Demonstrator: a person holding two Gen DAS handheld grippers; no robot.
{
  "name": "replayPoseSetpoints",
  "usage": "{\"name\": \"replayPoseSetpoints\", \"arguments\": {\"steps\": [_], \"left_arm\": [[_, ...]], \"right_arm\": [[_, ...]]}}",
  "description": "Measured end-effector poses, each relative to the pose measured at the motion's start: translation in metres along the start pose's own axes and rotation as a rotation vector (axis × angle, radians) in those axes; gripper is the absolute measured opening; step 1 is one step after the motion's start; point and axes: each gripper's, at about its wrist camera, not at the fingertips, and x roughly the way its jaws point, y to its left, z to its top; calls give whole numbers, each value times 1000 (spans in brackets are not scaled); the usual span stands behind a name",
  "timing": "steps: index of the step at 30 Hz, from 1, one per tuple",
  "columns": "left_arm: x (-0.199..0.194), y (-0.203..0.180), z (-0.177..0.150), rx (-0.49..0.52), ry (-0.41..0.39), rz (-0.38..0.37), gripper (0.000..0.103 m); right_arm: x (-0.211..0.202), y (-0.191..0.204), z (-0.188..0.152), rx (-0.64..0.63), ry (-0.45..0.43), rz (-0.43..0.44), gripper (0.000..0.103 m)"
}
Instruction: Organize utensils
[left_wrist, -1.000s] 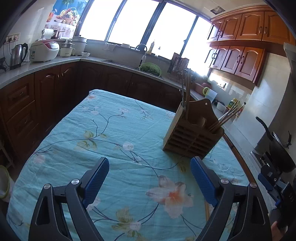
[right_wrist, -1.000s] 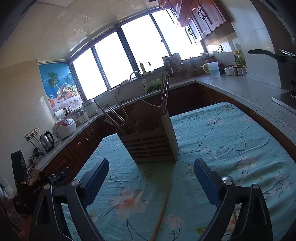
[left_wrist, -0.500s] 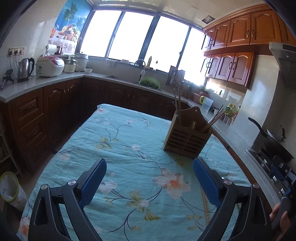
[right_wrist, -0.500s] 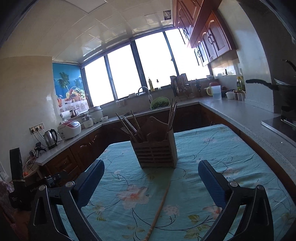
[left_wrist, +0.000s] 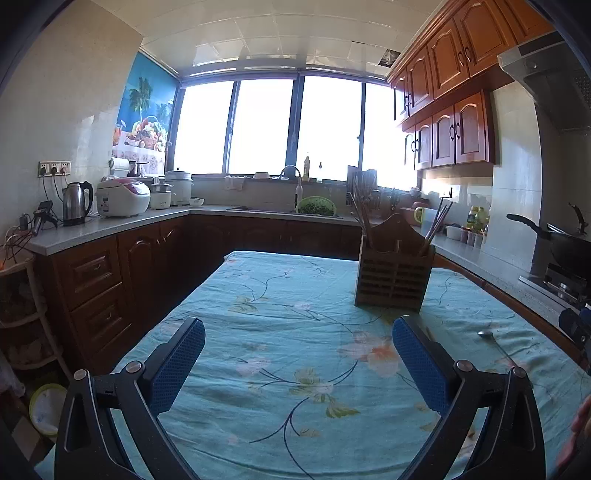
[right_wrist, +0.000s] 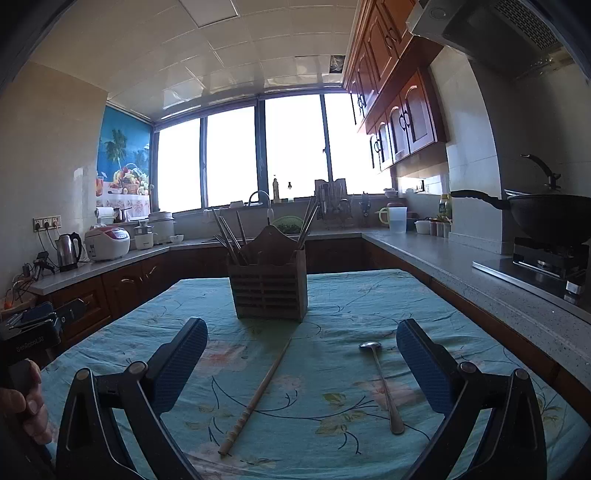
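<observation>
A wooden utensil holder (right_wrist: 269, 284) stands upright on the table with several chopsticks in it; it also shows in the left wrist view (left_wrist: 392, 278). One wooden chopstick (right_wrist: 258, 391) and a metal spoon (right_wrist: 382, 384) lie flat on the floral teal tablecloth (right_wrist: 332, 295) in front of the holder. The spoon also shows in the left wrist view (left_wrist: 493, 341). My right gripper (right_wrist: 301, 363) is open and empty, held above the chopstick and spoon. My left gripper (left_wrist: 298, 363) is open and empty over bare cloth, left of the holder.
Dark wood cabinets and a grey counter (left_wrist: 110, 223) run around the table, with a kettle (left_wrist: 75, 203) and a rice cooker (left_wrist: 123, 197). A wok (right_wrist: 546, 214) sits on the stove at right. The sink (left_wrist: 295, 206) is under the windows.
Both grippers have drawn back and up from the holder, and the views have tilted level. The spoon has come into view. Both stay open.
</observation>
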Motion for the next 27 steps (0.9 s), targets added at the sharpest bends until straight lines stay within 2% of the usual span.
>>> {"name": "replayPoseSetpoints", "arguments": {"steps": [27], "left_arm": [[2, -16, -5, 91, 78, 17, 102]], "right_arm": [[-10, -4, -26, 12, 52, -39, 103]]}}
